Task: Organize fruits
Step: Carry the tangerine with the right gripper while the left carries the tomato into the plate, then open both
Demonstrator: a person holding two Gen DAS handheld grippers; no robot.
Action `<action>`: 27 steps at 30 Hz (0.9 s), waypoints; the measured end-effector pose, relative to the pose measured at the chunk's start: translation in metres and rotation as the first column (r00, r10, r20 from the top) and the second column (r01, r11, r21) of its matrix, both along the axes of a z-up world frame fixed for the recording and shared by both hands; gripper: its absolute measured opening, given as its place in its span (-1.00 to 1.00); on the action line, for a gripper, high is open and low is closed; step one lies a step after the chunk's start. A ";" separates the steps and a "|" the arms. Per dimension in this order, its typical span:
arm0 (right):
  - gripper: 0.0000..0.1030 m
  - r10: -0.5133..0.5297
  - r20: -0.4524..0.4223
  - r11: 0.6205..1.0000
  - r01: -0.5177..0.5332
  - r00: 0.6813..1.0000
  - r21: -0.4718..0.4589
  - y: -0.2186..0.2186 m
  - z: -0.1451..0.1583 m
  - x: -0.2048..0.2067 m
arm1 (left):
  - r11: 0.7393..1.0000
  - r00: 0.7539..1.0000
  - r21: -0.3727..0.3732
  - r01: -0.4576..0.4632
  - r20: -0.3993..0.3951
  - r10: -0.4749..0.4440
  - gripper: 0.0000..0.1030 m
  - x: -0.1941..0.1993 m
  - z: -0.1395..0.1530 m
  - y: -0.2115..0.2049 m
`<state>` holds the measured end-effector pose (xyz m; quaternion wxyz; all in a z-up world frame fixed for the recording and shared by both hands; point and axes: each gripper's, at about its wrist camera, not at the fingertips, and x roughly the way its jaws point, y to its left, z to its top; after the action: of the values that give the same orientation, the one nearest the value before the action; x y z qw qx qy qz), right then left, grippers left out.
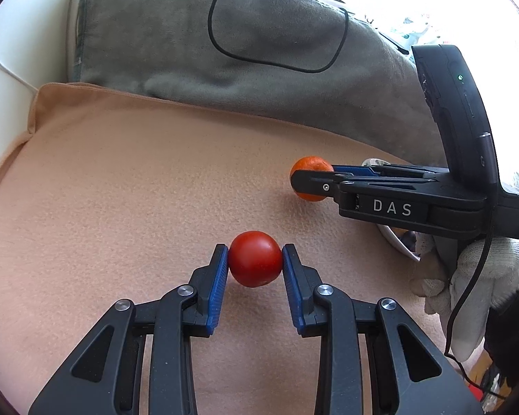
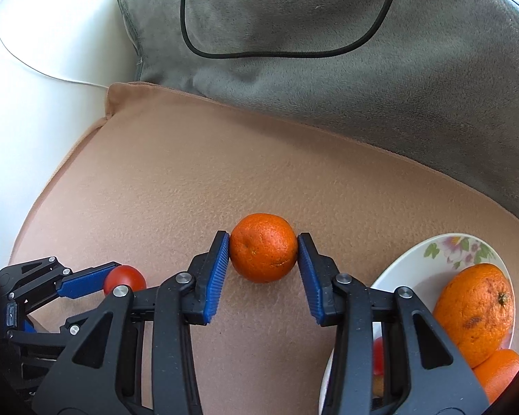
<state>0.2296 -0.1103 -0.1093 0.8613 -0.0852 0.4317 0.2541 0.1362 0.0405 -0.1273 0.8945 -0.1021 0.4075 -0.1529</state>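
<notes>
On the beige cloth (image 2: 190, 173), fruit is already gathered in the floral plate (image 2: 443, 245). Left of the plate, a mandarin (image 2: 263, 247) is clasped by the right tongs (image 2: 263, 269); farther left, a tomato (image 1: 255, 258) is clasped by the left tongs (image 1: 255, 273). Both are judged still undelivered.

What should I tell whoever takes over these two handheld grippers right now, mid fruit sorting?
Left gripper: blue pads closed on the small red tomato, which sits on the peach cloth.
Right gripper: pads against both sides of the small orange mandarin, also on the cloth.
White floral plate, at the right: already holds a large orange, another orange fruit beneath it and something red, partly hidden.
Done: some fruit plated.
Left: probably move the mandarin and tomato onto the plate, then release.
</notes>
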 end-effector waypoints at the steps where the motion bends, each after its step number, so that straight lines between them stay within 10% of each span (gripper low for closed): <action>1: -0.19 0.000 0.006 1.000 0.000 1.000 0.005 -0.003 0.003 -0.003 | 1.000 1.000 0.001 0.001 0.004 -0.001 -0.42 -0.001 0.001 -0.001; 27: -0.19 -0.117 0.092 0.991 0.110 0.989 0.069 -0.120 0.054 -0.035 | 0.989 0.987 -0.019 0.149 0.063 -0.147 -0.42 -0.005 0.029 -0.092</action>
<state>0.1949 -0.2299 -0.0554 0.8964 -0.0450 0.3856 0.2139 0.1312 -0.0517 -0.0979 0.8916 -0.0775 0.3842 -0.2269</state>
